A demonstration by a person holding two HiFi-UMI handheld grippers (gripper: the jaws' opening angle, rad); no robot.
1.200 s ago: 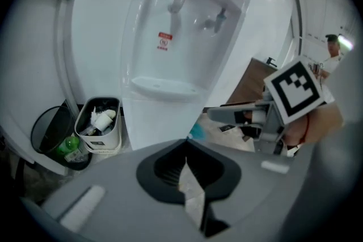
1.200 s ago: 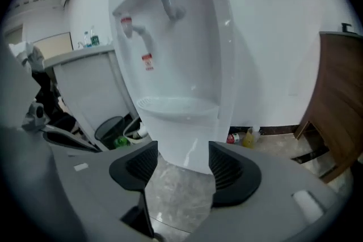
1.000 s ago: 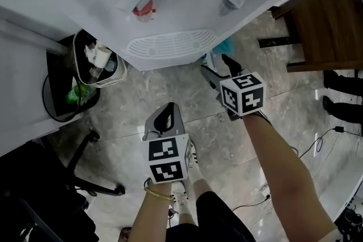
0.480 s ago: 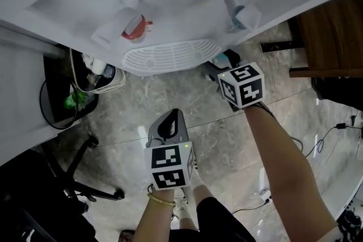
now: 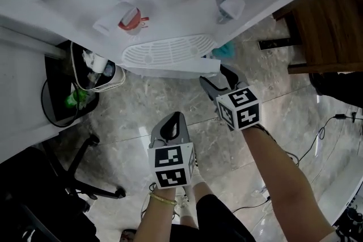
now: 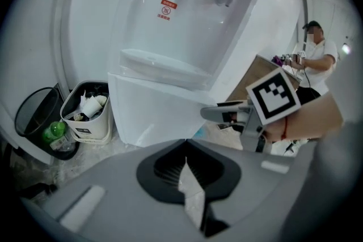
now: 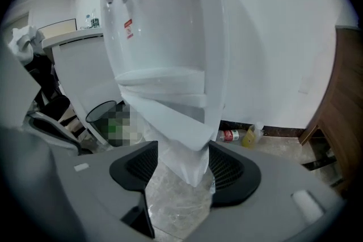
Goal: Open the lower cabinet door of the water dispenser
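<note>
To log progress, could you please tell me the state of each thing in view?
Door: ajar, swung slightly out.
Right hand-held gripper: shut on the door's edge.
Left hand-held gripper: shut, empty.
White bin: full of rubbish.

Floor (image 5: 142, 102): glossy grey marbled tile.
Wooden furniture (image 5: 326, 25): dark brown, right of right gripper (image 5: 215, 72) fingers (image 5: 209, 85).
Bins: black bin (image 5: 57, 88), white bin (image 5: 116, 77), left of left gripper (image 5: 172, 117) fingers (image 5: 169, 127).
Wall (image 7: 272, 37): white.

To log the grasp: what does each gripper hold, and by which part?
The right gripper grips the lower cabinet door by its free edge, near the top. The left gripper is shut, holding nothing.
</note>
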